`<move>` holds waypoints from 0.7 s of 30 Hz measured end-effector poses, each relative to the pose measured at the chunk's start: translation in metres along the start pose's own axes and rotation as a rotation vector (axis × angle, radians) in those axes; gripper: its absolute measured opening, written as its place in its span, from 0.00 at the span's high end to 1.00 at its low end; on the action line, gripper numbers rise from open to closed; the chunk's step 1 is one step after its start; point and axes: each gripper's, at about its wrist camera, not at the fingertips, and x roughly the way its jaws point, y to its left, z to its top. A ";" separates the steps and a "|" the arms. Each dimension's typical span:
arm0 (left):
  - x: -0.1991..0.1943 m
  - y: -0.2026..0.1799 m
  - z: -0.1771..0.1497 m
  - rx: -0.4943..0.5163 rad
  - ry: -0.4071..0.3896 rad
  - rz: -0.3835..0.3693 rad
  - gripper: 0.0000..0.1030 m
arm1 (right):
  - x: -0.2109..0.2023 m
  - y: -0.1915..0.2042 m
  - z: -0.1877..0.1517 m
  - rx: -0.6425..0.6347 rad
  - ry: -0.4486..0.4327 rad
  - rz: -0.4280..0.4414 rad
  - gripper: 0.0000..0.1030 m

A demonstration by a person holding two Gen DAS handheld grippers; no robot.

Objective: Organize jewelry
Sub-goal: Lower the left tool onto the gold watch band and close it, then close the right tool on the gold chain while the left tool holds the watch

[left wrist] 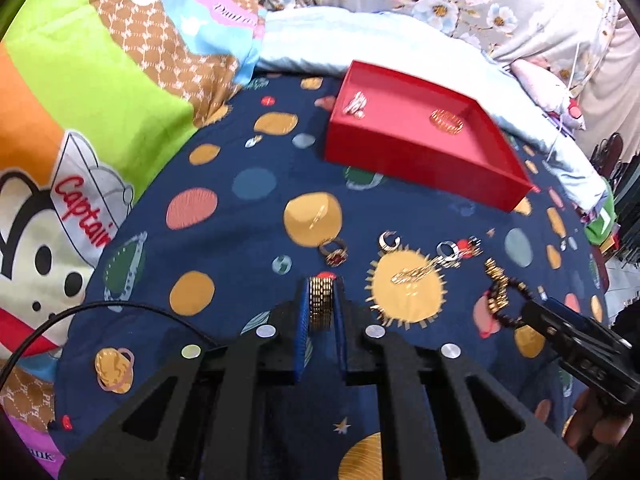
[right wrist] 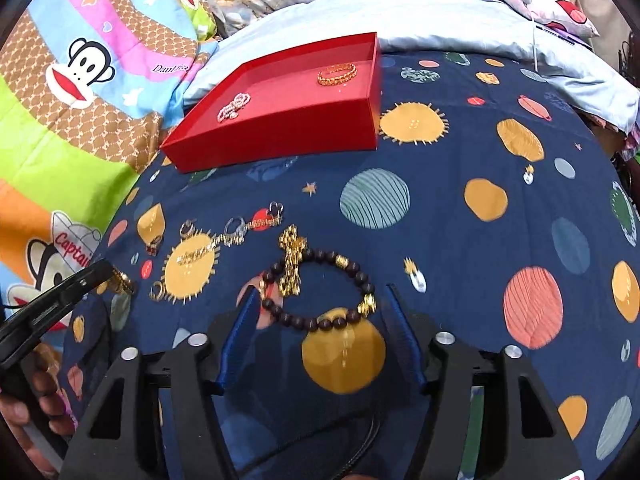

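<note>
Blue fingers (left wrist: 304, 312) clamp a gold link bracelet (left wrist: 321, 304), standing edgewise.

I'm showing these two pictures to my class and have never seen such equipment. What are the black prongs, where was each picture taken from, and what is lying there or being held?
There is no robot. A person holds a two-fingered gripper in each hand, each with a camera looking along its fingers. One picture comes from the left gripper, shut on a gold band bracelet. The other comes from the right gripper, whose open blue pads sit either side of a dark bead bracelet without pressing it. Rings and a gold chain lie loose on the planet-print bedsheet. The red tray already holds two pieces.
</note>
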 end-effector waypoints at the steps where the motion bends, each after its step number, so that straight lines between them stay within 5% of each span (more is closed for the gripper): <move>1: -0.002 -0.002 0.002 0.002 -0.005 -0.006 0.89 | 0.002 0.002 0.004 -0.007 0.000 0.001 0.50; 6: -0.004 -0.009 0.007 0.009 -0.013 -0.023 0.89 | 0.014 0.012 0.014 -0.036 0.012 0.014 0.74; 21: -0.001 -0.006 0.009 -0.002 -0.007 -0.025 0.89 | 0.031 0.024 0.016 -0.044 0.042 0.050 0.93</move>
